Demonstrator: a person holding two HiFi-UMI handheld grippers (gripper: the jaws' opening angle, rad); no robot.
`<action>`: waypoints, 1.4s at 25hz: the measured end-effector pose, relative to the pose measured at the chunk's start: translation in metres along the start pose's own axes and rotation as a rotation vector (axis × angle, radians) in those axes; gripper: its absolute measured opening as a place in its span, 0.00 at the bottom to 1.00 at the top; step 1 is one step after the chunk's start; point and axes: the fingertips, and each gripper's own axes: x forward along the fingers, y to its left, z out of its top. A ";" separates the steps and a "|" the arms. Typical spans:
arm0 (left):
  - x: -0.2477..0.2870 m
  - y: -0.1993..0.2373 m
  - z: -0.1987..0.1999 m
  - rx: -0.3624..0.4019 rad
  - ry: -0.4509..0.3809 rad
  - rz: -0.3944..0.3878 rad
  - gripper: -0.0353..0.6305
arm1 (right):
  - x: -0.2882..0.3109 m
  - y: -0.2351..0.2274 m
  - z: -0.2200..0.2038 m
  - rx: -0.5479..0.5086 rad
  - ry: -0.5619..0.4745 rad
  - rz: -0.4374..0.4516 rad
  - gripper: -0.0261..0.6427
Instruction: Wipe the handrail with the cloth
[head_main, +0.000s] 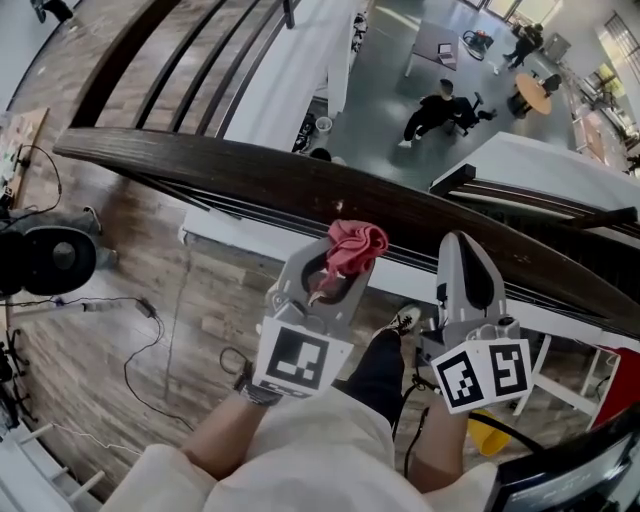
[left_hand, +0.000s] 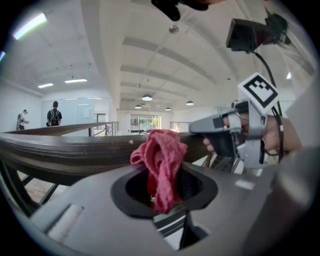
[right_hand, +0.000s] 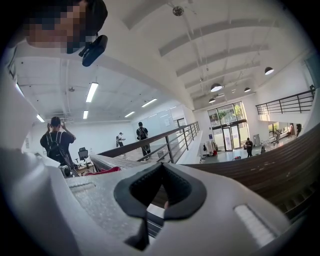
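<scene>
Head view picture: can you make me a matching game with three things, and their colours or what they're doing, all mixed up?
Things:
1. cloth
2. handrail
3. right gripper

Colour or state:
A. dark brown
B. shut, holding nothing
C. pinkish red

Pairs: 1-C, 2-A, 3-B

Wood-plank floor (head_main: 90, 330) underfoot, black cables (head_main: 146, 308) trailing across it. Below lies a grey lower floor (head_main: 380, 100) with a round table (head_main: 533, 92) and people (head_main: 440, 108). The white ceiling (left_hand: 165, 50) carries strip lights (right_hand: 91, 92) and round pendant lamps (right_hand: 216, 87); glazed doors (right_hand: 227, 134) stand far off
</scene>
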 end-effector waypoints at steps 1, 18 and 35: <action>0.002 -0.003 -0.001 0.014 -0.001 -0.013 0.24 | -0.002 -0.002 -0.001 0.003 0.000 -0.002 0.04; 0.017 -0.033 0.004 0.000 0.004 -0.074 0.24 | -0.022 -0.021 -0.008 -0.007 -0.004 -0.050 0.04; 0.030 -0.056 0.004 0.024 0.012 -0.165 0.24 | -0.033 -0.019 -0.027 -0.060 0.055 -0.102 0.04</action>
